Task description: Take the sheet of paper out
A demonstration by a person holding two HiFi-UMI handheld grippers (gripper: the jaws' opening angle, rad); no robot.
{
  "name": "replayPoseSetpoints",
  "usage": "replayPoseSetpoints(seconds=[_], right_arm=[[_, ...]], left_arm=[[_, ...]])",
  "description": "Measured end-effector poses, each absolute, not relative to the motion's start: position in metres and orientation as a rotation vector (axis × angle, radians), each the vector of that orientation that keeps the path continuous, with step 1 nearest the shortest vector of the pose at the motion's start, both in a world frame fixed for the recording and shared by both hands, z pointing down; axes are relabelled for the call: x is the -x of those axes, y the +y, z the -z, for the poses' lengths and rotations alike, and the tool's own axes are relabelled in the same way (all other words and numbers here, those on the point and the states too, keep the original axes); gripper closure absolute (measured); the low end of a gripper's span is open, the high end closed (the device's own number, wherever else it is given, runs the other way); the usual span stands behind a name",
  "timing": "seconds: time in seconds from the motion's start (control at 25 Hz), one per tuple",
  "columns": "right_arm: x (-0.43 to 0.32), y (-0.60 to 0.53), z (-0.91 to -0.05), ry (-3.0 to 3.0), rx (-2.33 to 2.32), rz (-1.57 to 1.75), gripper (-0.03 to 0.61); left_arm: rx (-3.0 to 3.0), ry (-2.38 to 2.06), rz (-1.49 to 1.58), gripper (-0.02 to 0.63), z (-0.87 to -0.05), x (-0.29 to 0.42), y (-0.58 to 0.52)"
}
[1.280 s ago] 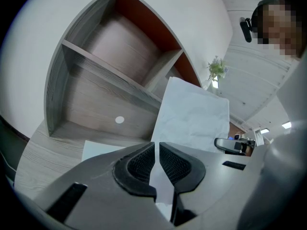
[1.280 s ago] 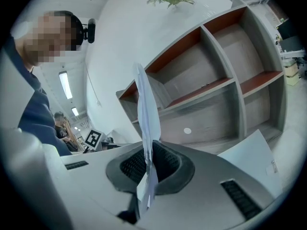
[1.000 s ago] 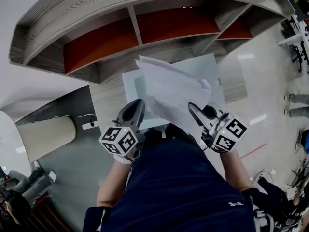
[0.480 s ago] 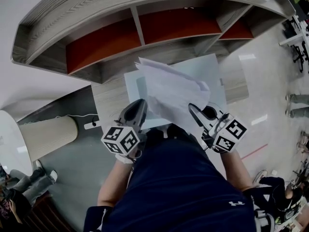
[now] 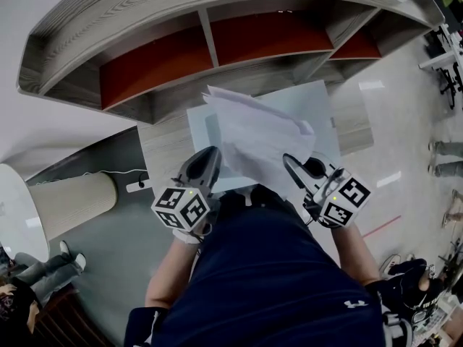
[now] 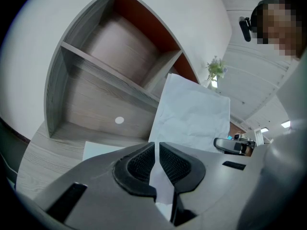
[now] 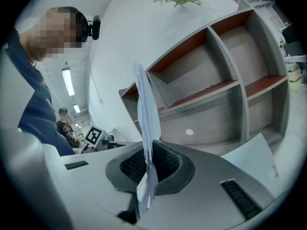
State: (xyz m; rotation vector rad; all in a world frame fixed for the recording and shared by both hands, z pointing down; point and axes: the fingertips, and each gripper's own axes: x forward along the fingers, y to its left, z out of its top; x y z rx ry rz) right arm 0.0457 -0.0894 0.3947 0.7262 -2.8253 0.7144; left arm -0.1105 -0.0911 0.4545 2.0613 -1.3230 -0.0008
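a person in a dark navy top holds a two-jaw gripper in each hand, seen from above. between them hangs a crumpled white sheet of paper, lifted clear of everything and tilted up and away from the person.

the left gripper has its black ribbed pads pressed together on the sheet's lower left edge, with a thin strip of paper running between them. the right gripper is likewise clamped tight on the sheet's lower right edge; in the right gripper view the paper rises edge-on from between its pads. both grippers point slightly downward.

the sheet hovers over a pale flat rectangular folder, which lies on a grey wood-grain bench, its near side close to the bench's near edge. the paper touches neither the folder nor the bench.

along the bench's far edge stands a curved grey wooden shelf unit with orange-red back panels. a small round white dot shows on the shelf's lower wooden face in both gripper views.
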Motion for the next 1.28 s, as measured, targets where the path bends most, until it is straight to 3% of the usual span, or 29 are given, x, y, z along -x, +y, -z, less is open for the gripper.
replayPoseSetpoints(seconds=[1.28], right_arm=[[-0.0532,-0.0922,-0.3962,-2.832,-0.745,-0.727,0.561]], left_arm=[[-2.040,-1.325,-0.014,0.572,-0.4635,0.1083,-0.0896]])
